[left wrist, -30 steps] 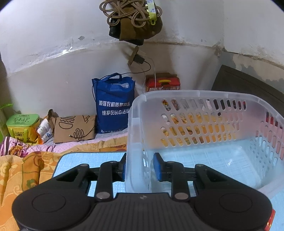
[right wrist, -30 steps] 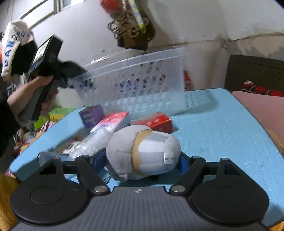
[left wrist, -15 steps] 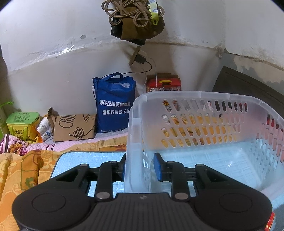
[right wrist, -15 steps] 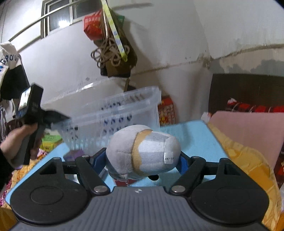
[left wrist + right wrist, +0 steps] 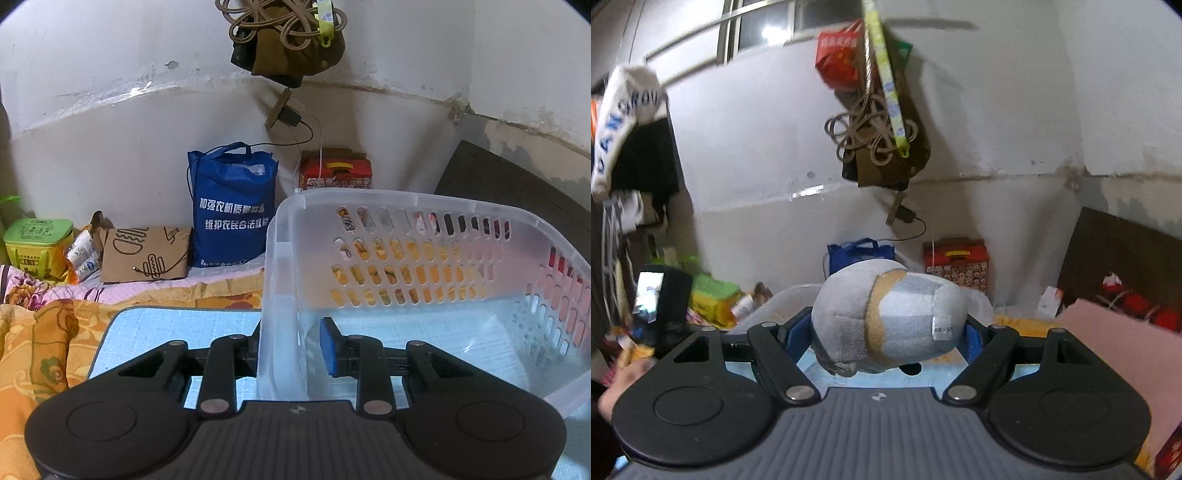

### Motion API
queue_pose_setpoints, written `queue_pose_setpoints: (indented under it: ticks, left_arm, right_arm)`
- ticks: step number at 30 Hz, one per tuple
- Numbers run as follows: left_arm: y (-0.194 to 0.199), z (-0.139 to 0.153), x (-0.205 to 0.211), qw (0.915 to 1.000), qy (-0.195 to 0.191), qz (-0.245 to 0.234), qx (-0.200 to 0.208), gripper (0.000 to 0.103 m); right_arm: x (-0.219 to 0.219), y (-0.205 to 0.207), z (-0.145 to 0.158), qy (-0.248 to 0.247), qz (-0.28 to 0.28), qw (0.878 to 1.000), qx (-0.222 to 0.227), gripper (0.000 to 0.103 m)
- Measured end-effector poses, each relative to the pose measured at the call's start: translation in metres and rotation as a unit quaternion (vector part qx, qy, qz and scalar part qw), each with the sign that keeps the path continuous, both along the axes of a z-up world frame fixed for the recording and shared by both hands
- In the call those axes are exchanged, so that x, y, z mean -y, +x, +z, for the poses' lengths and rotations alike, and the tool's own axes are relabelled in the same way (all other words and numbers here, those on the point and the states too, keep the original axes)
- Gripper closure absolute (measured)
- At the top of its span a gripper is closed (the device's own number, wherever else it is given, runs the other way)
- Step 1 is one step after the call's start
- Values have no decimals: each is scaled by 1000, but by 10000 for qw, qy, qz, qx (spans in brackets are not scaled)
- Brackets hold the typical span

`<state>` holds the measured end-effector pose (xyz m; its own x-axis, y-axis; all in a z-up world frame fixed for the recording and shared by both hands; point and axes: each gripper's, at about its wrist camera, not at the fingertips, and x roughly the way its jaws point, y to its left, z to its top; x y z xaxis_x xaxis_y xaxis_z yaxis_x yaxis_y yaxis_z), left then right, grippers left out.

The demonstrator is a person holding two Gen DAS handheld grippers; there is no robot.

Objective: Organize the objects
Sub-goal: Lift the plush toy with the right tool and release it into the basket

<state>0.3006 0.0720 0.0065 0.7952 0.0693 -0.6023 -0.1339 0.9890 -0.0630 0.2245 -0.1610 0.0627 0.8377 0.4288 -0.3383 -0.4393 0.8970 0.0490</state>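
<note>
A clear plastic basket [image 5: 424,206] with slotted walls stands on the light blue mat [image 5: 166,328]; nothing lies inside it. My left gripper [image 5: 291,349] is shut on the basket's near left wall, one blue pad inside and one outside. In the right wrist view a grey plush toy [image 5: 886,321] with a tan band and a small white tag is clamped between the blue pads of my right gripper [image 5: 882,332], held in the air. Behind the toy a bit of the basket rim [image 5: 783,299] shows. At the left edge a hand holds the left gripper's body [image 5: 665,302].
A blue tote bag [image 5: 232,206], a red carton [image 5: 334,173], a brown paper bag [image 5: 144,254] and a green box [image 5: 37,240] line the white wall. Orange bedding [image 5: 37,350] lies left of the mat. Coiled rope [image 5: 871,136] hangs above. A pink cushion [image 5: 1126,339] sits at right.
My right gripper rose with the plush toy from the mat beside the boxes to above the basket's rim, the view tilting toward the wall. The left gripper kept its hold on the basket.
</note>
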Motion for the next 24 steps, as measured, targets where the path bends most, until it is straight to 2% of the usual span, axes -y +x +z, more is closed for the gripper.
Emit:
queue_pose_setpoints:
  ticks: [4, 11, 24]
  left_arm:
    - [0, -1, 0, 10000, -11, 25, 14, 71]
    - [-1, -2, 0, 10000, -38, -2, 19, 71]
    - [-1, -1, 0, 9999, -95, 31, -74, 71]
  right_arm:
    - [-21, 32, -10, -191, 150, 9991, -361, 23]
    - [-41, 44, -17, -353, 226, 9986, -312, 23]
    - [-37, 103, -28, -812, -480, 9915, -899, 23]
